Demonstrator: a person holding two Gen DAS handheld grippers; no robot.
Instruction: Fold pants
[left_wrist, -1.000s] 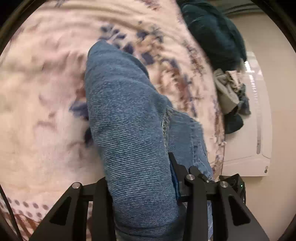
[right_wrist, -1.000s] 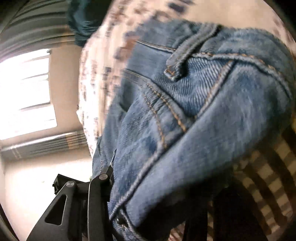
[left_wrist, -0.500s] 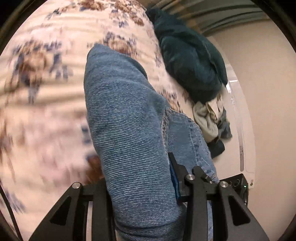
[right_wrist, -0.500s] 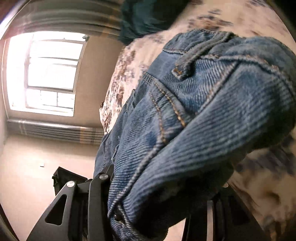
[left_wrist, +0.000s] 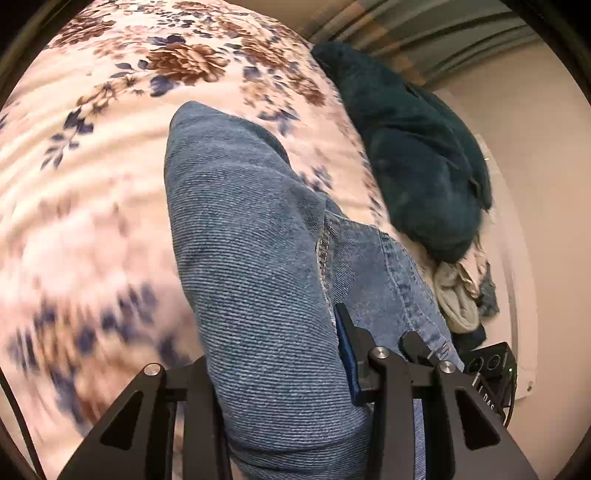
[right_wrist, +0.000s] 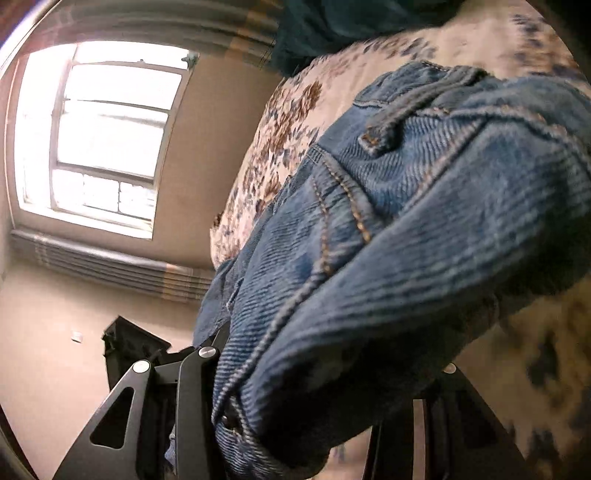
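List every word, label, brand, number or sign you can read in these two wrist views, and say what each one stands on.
"DAS": white letters on the black box at the lower right of the left wrist view; cut off at the edge, possibly part of a longer word.
Jeans: no readable tag or brand; the rivet is too small to read.
Floral bedspread, dark green fabric and window: no text.

bed (left_wrist: 110, 155): floral cover, cream with brown and blue flowers
on it: dark green blanket (left_wrist: 417, 155), heaped at far edge
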